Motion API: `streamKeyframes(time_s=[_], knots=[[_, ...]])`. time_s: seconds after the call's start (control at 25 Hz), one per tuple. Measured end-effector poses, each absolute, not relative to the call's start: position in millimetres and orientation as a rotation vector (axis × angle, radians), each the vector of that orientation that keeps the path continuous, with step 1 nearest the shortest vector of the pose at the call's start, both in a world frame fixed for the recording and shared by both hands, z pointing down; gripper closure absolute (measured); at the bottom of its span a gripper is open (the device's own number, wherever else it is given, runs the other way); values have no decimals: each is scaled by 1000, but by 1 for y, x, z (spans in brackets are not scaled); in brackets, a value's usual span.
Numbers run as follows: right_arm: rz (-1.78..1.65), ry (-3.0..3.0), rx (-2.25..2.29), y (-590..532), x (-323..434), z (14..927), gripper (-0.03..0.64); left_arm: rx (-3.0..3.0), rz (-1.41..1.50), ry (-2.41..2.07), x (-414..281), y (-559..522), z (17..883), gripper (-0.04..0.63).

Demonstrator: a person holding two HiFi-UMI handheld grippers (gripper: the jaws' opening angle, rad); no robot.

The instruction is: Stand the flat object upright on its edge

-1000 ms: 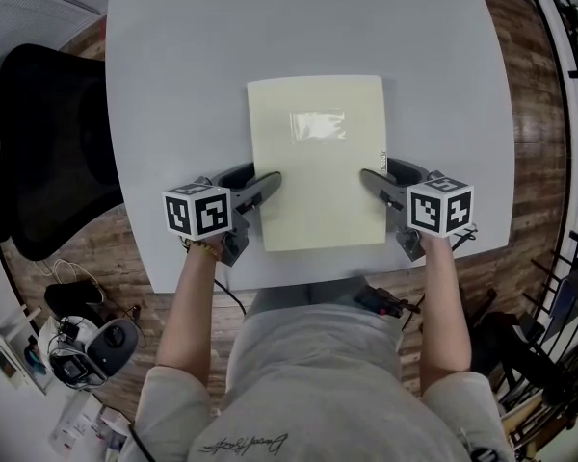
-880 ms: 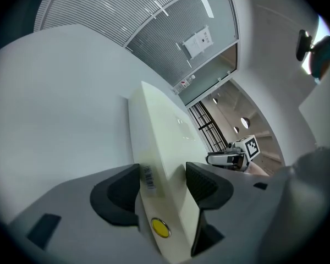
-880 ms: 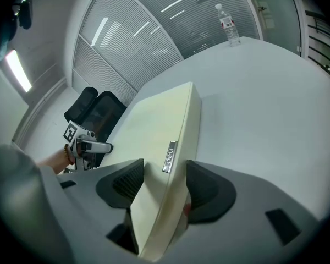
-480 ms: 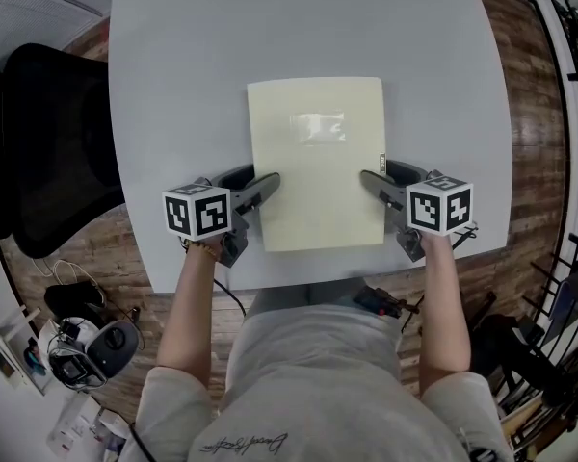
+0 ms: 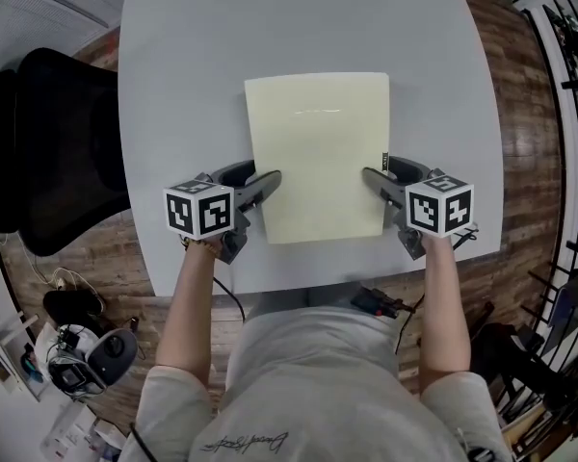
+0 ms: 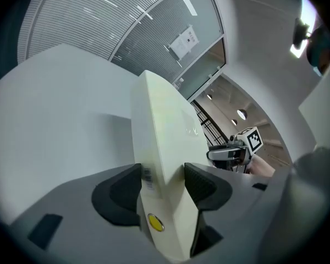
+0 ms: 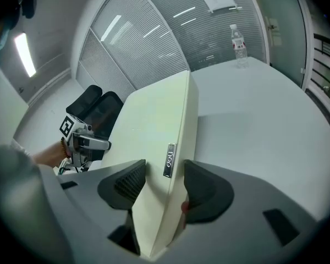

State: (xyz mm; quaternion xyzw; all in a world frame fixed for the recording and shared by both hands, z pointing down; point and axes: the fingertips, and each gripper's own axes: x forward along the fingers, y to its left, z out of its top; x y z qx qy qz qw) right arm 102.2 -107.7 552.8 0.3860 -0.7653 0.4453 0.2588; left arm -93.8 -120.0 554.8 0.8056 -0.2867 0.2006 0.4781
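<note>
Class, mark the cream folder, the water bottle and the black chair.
cream folder (image 5: 316,157): head view, middle of its top face.
water bottle (image 7: 240,48): right gripper view, its clear body.
black chair (image 5: 58,152): head view, its dark padding.

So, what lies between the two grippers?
The cream flat case, in the head view; left gripper and right gripper jaws have just been closing on its edges.

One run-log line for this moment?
left gripper: jaws just closed onto cream folder, left edge | right gripper: jaws just closed onto cream folder, right edge | cream folder: not yet upright
</note>
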Motion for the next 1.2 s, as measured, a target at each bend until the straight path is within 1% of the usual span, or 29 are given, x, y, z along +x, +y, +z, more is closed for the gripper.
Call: streamKeyframes(time_s=[0.32,0.64,0.92,1.2], knots=[[1068,-2138,1100,-135,108,525,387,2076,481,-765,-89,-145,528,341],[855,-2228,1155,-166,107,494,388,2204,470,-859,-89,-170,501,344],[720,-2236,1196,-189,108,485,394,2325,559,-941,-87,-194,488,345],[627,-2256,1255,-210,112,479,397,2388,550,-1025,-83,-213,480,348]])
